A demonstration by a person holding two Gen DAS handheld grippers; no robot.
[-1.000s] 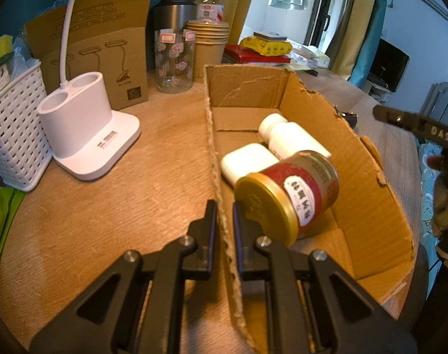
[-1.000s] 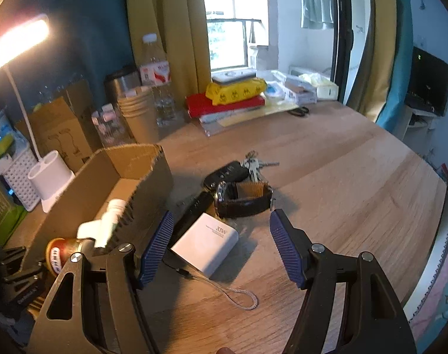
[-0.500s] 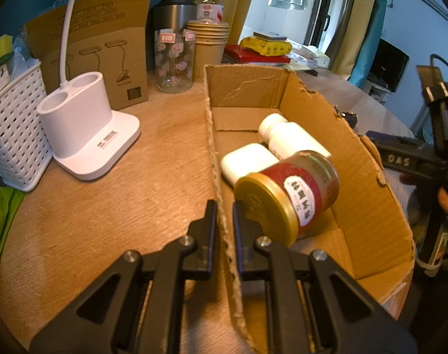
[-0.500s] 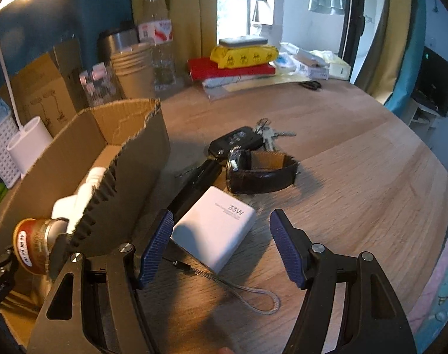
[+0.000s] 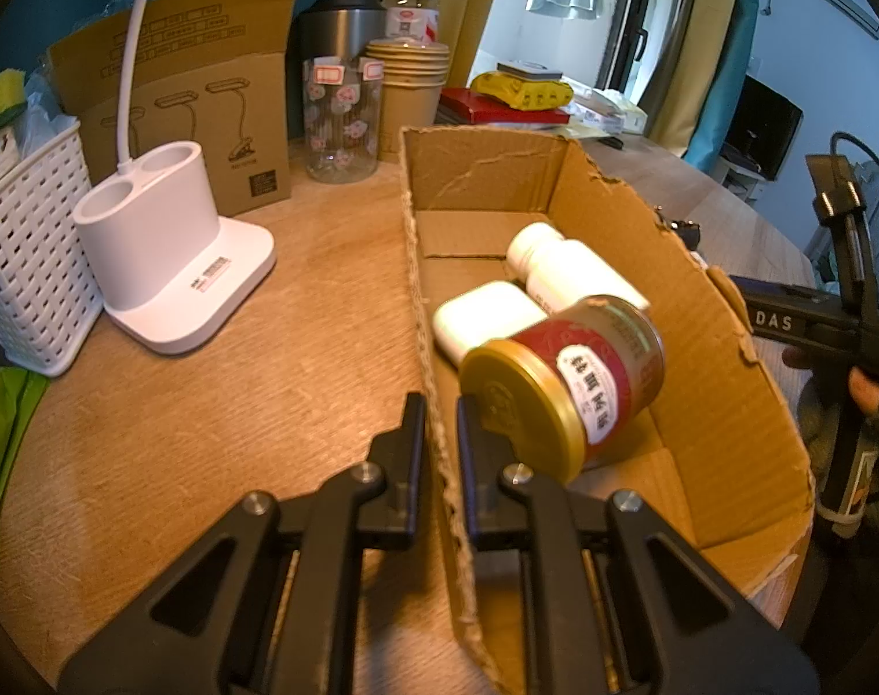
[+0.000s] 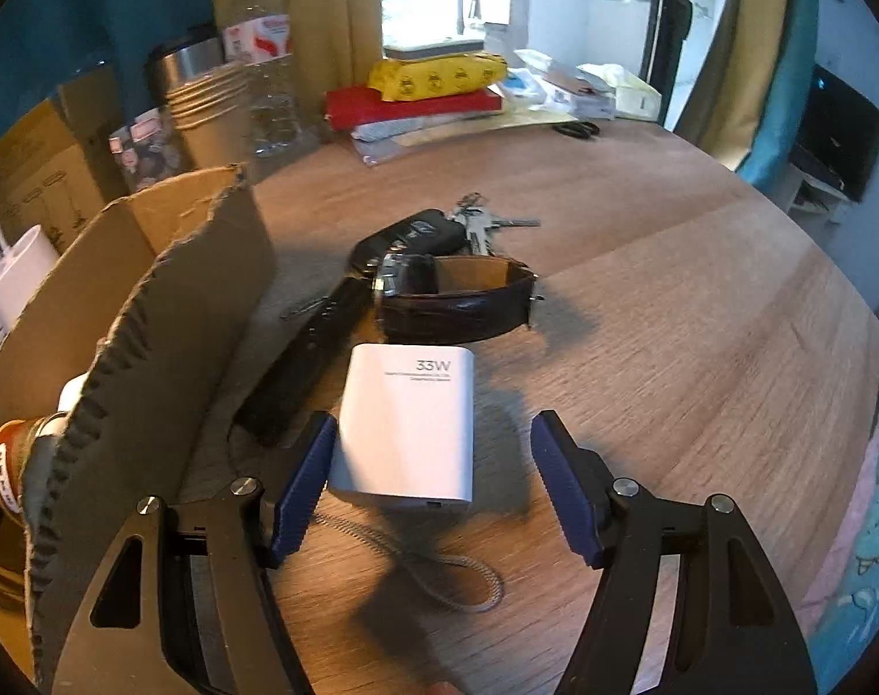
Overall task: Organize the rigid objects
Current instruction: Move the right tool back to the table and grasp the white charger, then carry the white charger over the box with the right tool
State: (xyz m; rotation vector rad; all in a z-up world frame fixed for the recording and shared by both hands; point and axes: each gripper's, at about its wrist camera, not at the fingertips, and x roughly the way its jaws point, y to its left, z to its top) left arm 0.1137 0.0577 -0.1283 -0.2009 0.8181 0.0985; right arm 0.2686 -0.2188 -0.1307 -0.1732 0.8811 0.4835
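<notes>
Right wrist view: the right tool (image 6: 427, 483) stands with its jaws apart over a white charger block (image 6: 407, 423) lying flat on the tabletop (image 6: 671, 318). The left blue pad (image 6: 303, 483) sits just beside the block's left side, perhaps touching it, though the angle is too poor to say; the right pad (image 6: 564, 486) stands well clear. Nothing is gripped yet.

The step in hand looks like picking up this block for the cardboard box (image 6: 167, 313) to the tool's left. To do it well, the tool should shift slightly right so the block centres between the pads, settle low enough to catch its flat sides, then close squarely. A grey cord loop (image 6: 456, 573) trails beneath the tool and could snag or drag along.

Ahead of the tool lie a dark slim object (image 6: 306, 359), a leather watch (image 6: 456, 295) and a key fob with keys (image 6: 439, 229), close to the block's far end, so pushing forward is unwise. To the right the tabletop is open. The box's torn near wall rises beside the left pad; the lift must clear that ragged edge.

Left wrist view: the left tool (image 5: 440, 434) is clamped together on the box's side wall (image 5: 425, 313), steadying it. Inside lie a red jar (image 5: 566, 382), a white case (image 5: 485, 318) and a white bottle (image 5: 566, 269), leaving room toward the far end.
</notes>
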